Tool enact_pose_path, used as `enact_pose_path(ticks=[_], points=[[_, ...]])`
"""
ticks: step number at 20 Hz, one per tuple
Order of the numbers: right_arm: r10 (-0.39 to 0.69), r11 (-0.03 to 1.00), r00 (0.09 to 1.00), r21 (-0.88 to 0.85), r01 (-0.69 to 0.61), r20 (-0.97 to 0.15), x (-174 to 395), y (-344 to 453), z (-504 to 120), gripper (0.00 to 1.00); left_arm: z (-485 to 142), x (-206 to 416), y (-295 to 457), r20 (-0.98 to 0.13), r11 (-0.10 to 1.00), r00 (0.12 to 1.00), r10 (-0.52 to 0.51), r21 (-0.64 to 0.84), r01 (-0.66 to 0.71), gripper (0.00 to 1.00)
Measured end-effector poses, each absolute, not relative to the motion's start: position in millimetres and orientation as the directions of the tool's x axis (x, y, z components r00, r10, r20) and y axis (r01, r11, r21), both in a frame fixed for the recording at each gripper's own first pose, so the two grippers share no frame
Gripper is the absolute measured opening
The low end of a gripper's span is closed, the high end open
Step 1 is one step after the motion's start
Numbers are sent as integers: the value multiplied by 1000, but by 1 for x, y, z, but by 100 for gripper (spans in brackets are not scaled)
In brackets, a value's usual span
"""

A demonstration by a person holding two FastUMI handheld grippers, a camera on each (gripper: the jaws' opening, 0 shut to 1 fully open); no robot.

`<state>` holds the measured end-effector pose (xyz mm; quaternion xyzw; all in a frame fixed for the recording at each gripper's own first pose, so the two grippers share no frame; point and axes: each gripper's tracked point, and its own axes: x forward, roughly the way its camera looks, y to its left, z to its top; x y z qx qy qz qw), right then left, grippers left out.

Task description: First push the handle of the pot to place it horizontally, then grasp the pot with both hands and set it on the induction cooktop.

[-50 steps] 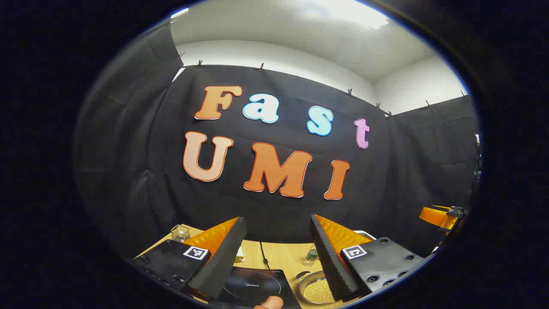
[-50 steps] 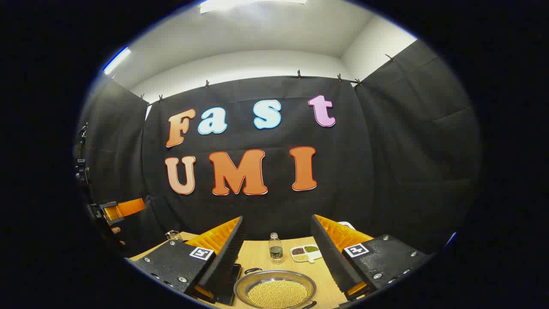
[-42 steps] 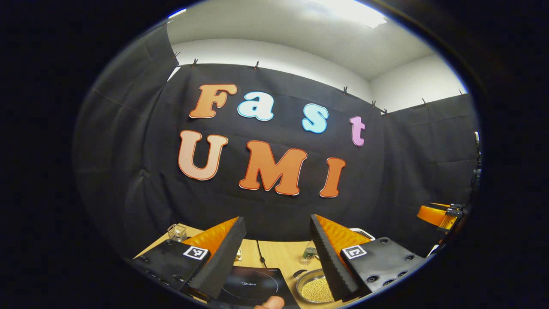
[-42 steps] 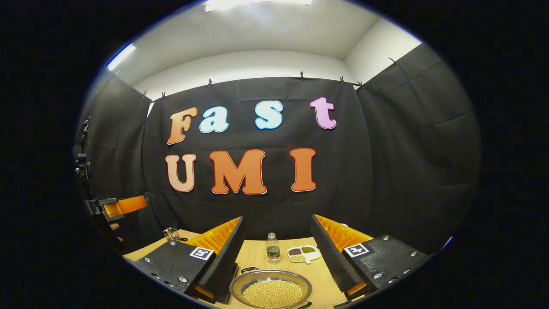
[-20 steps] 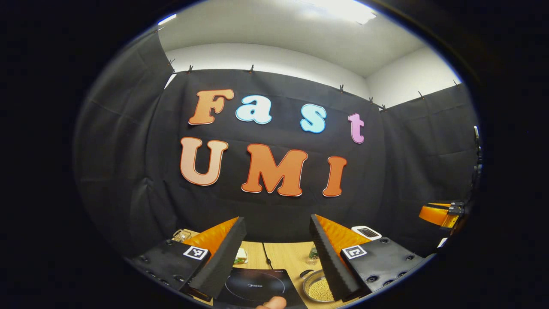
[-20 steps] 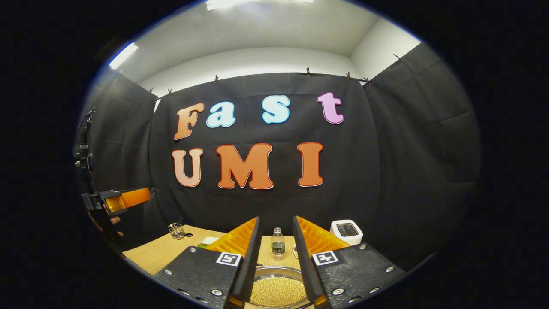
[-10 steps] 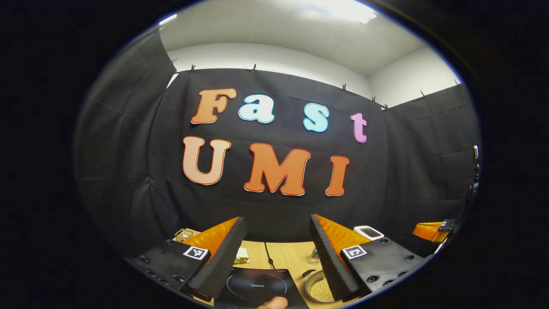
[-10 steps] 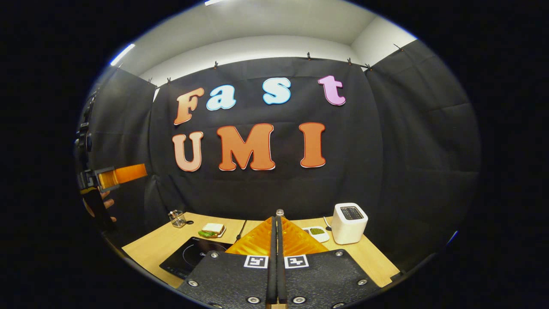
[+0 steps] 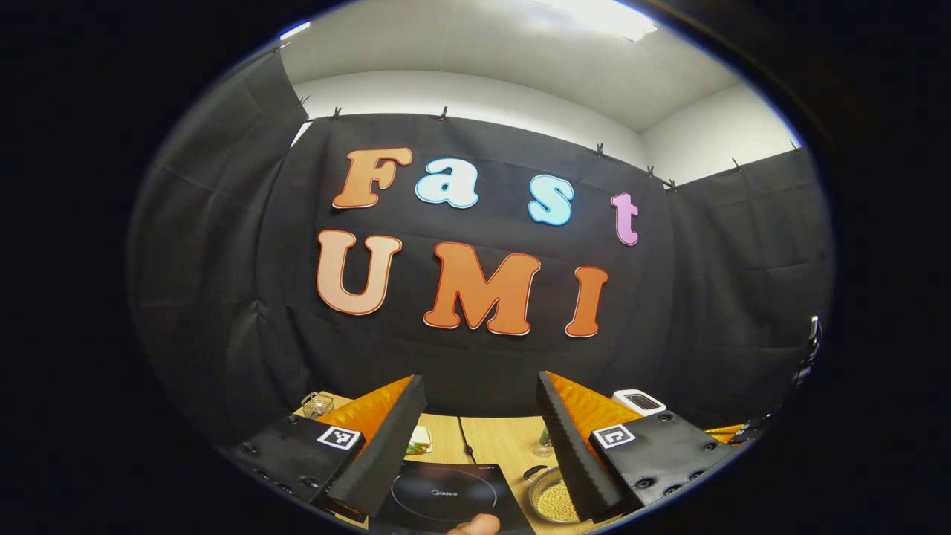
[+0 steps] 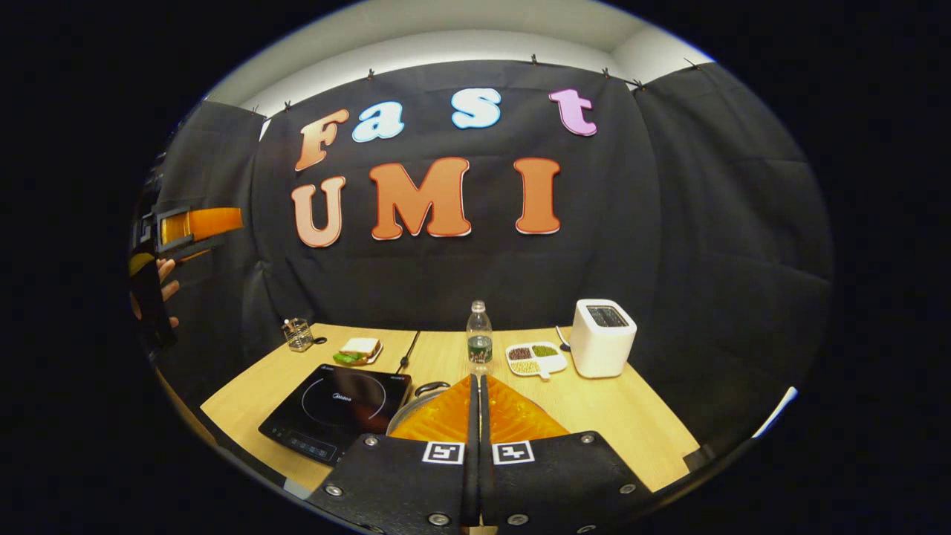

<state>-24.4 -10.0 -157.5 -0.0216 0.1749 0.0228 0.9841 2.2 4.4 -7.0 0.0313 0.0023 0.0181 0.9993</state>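
A steel pot full of pale beans stands on the wooden table just right of the black induction cooktop. My left gripper hangs open above the cooktop's near side, holding nothing. In the right gripper view, my right gripper is shut with nothing between its fingers, just above the pot. The fingers hide most of the pot; its rim and one dark loop handle show at their left. The cooktop lies to the left. The left gripper shows high at far left, a hand holding it.
Along the back of the table stand a glass, a plate with a sandwich, a water bottle, a divided dish of beans and a white toaster. A cable runs back from the cooktop.
My right gripper has shut its fingers and pitched down, so the whole table now shows and the pot is mostly covered. The left gripper has stayed open, almost in place.
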Motion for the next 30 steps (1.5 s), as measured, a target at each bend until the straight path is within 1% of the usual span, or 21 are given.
enact_pose_path(ticks=[5,8,9,12,16,22,24,30], points=[[16,999,883,-25,-31,-469,-39,-25,-216,0,-2,-3,7,16,997,999,43,66,-44,98],[22,1000,844,12,-19,-536,-49,-30,-246,0,1,-8,7,33,996,999,41,74,-43,96],[22,1000,830,22,-12,-558,-54,-32,-256,0,2,-10,7,38,996,998,40,76,-43,99],[8,1000,786,18,5,-619,-69,-40,-284,0,5,-14,8,52,995,998,44,90,-48,99],[-11,1000,748,1,15,-663,-84,-44,-307,0,7,-19,5,67,996,997,33,86,-39,98],[10,1000,684,3,-11,-730,-100,-31,-338,0,1,-19,10,53,996,998,38,83,-42,99],[19,1000,667,9,-18,-745,-103,-29,-344,0,-1,-19,13,50,996,998,39,77,-43,98],[29,999,626,6,-38,-779,-104,-22,-359,0,-5,-15,22,44,996,997,62,66,-65,99]])
